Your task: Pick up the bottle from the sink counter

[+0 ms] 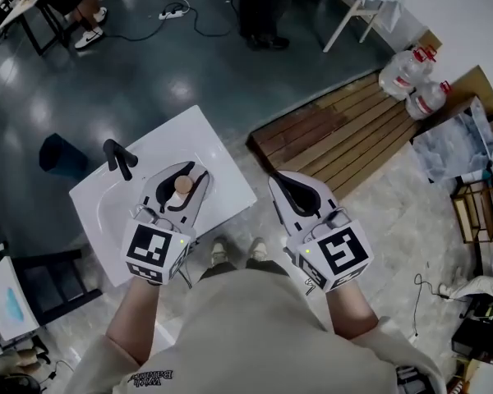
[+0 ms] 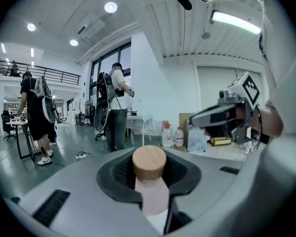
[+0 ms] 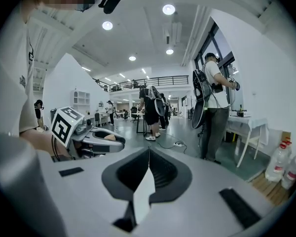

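Observation:
A pale pink bottle (image 2: 154, 197) with a round wooden cap (image 1: 183, 185) stands upright between the jaws of my left gripper (image 1: 183, 171), which is shut on its neck. It is held above the white sink counter (image 1: 209, 142), near the black faucet (image 1: 119, 159). In the left gripper view the cap (image 2: 149, 161) sits in the dark hollow of the jaws. My right gripper (image 1: 280, 177) hovers beside the counter's right edge, over the floor. It is shut with nothing in it, its jaws meeting in the right gripper view (image 3: 149, 151).
A wooden pallet (image 1: 345, 130) lies to the right of the sink, with large water jugs (image 1: 411, 80) at its far end. A dark blue bin (image 1: 62, 154) stands left of the counter. A person (image 2: 117, 107) stands on the grey floor beyond, near a white table (image 3: 246, 127).

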